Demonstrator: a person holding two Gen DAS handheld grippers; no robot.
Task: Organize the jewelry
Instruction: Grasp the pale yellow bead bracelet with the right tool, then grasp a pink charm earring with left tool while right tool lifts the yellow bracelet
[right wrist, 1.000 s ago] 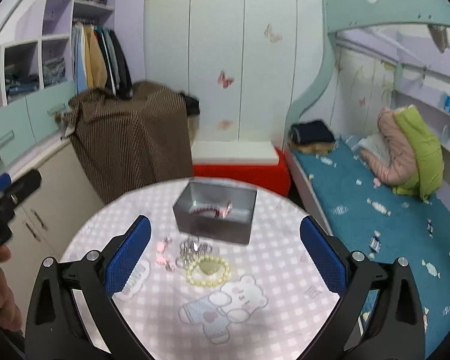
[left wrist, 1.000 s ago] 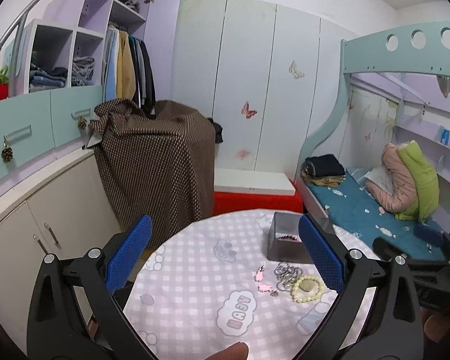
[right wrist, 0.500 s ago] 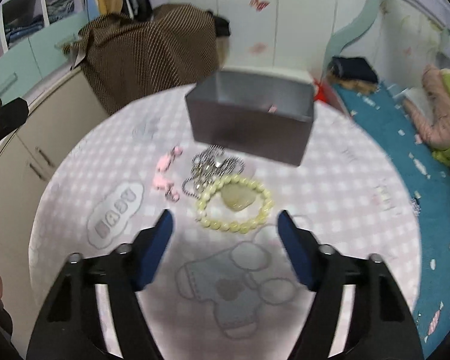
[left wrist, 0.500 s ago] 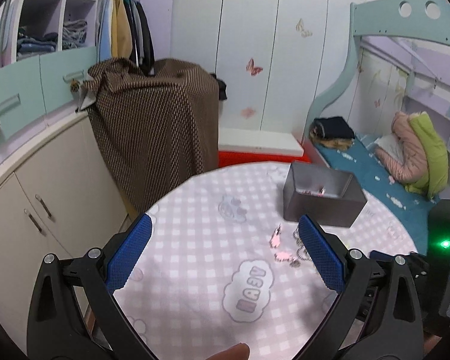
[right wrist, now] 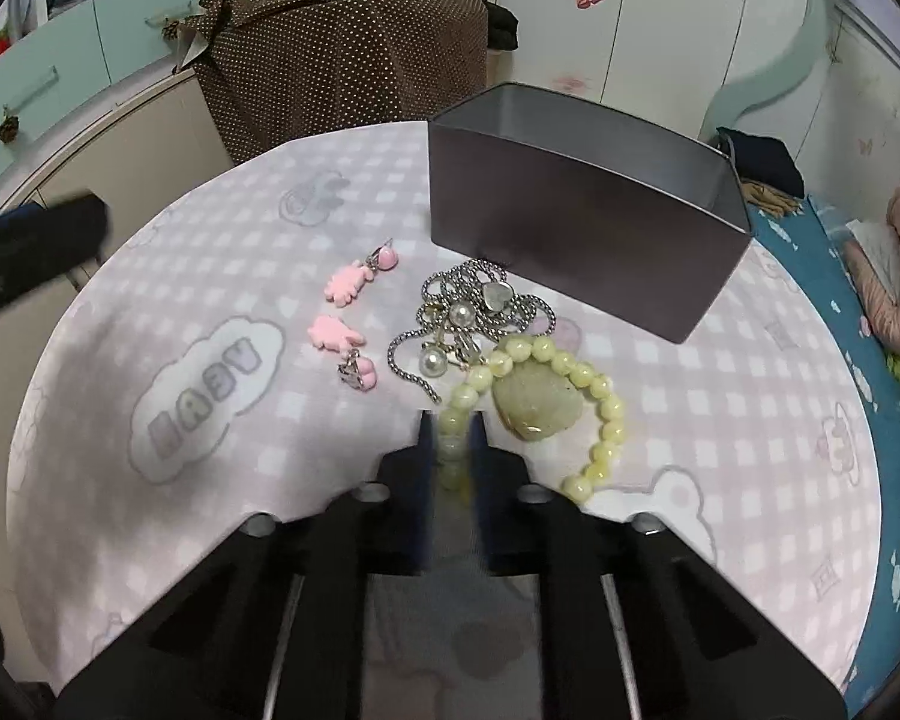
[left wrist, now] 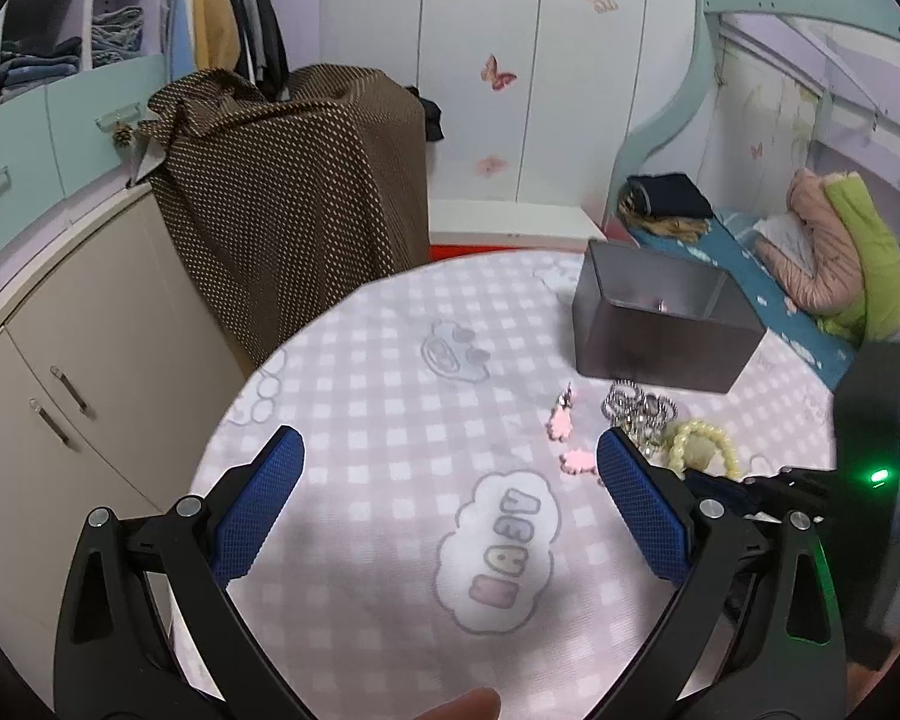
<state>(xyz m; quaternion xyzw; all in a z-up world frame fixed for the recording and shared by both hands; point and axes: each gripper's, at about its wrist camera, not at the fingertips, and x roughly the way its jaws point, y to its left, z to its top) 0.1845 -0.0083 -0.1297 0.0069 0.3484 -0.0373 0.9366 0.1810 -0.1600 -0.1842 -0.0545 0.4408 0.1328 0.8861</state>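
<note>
A pale green bead bracelet [right wrist: 576,396] with a jade pendant lies on the round table [right wrist: 720,420]. My right gripper [right wrist: 453,420] is shut on the bracelet's near-left beads. Beside it lie a silver chain with pearls [right wrist: 468,318] and two pink earrings [right wrist: 348,312]. A grey metal box [right wrist: 582,228] stands behind them. In the left wrist view my left gripper [left wrist: 450,468] is open and empty above the table, left of the bracelet [left wrist: 702,450], chain [left wrist: 636,408], earrings [left wrist: 564,426] and box [left wrist: 660,324].
A brown dotted cloth [left wrist: 294,192] covers furniture beyond the table's far edge. White cabinets [left wrist: 60,360] stand to the left and a bunk bed [left wrist: 810,276] to the right. The checked tablecloth has a "BABY" cloud print [left wrist: 504,552].
My right gripper has dropped to the table and closed from wide open onto the bracelet's beads. My left gripper has moved lower and closer over the table, still open.
</note>
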